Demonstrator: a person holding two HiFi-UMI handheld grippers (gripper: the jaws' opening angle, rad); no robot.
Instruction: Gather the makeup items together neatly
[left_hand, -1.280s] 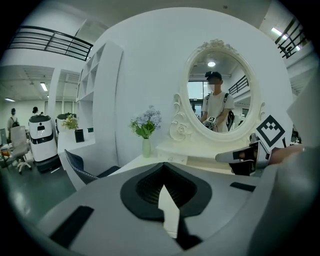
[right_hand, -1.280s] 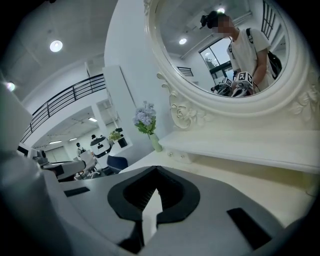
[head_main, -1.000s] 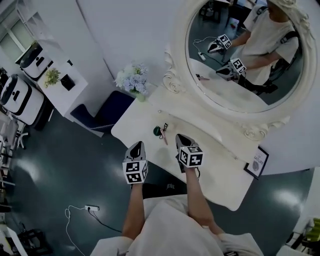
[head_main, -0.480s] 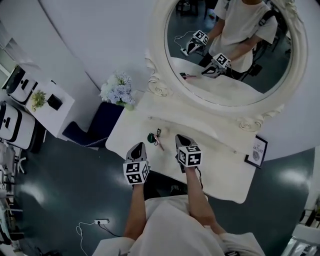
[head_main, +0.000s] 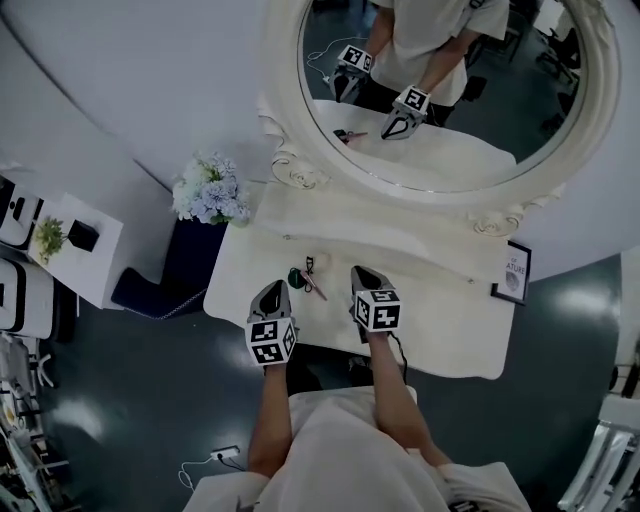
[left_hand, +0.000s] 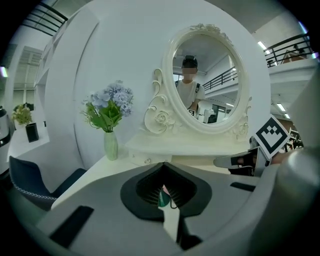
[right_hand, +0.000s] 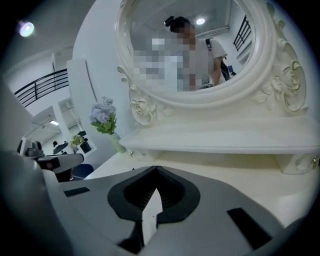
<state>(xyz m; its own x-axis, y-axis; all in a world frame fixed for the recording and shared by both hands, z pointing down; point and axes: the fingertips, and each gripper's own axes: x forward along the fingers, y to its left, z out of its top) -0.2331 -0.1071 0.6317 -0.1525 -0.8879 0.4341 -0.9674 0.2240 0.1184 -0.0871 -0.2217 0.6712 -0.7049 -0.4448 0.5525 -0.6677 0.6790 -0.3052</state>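
Hovering with the left gripper (head_main: 272, 290) above the near edge of the white dressing table (head_main: 440, 325), with jaws pressed tip to tip and nothing pinched between them. Holding the right gripper (head_main: 362, 273) just beside it on the right, out over the tabletop, likewise closed fully and carrying nothing. Aiming both tools forward and somewhat downward, toward the oval mirror (head_main: 450, 140) at the back of the table. Looking down on the makeup items in a small cluster on the tabletop, between the two gripper tips and a little ahead of them: a green round piece (head_main: 296, 277), a pink stick (head_main: 316, 288) lying just beside it, and a small dark item (head_main: 309, 264) just behind; too small for naming more exactly. Catching the green piece again in the left gripper view, through the hollow behind the closed tips. Touching none of the items with either tool. Showing also a vase of pale blue flowers (head_main: 210, 190) at the far left corner of the table, a small framed card (head_main: 513, 272) at its right end, and a blue chair (head_main: 165, 270) to the left.
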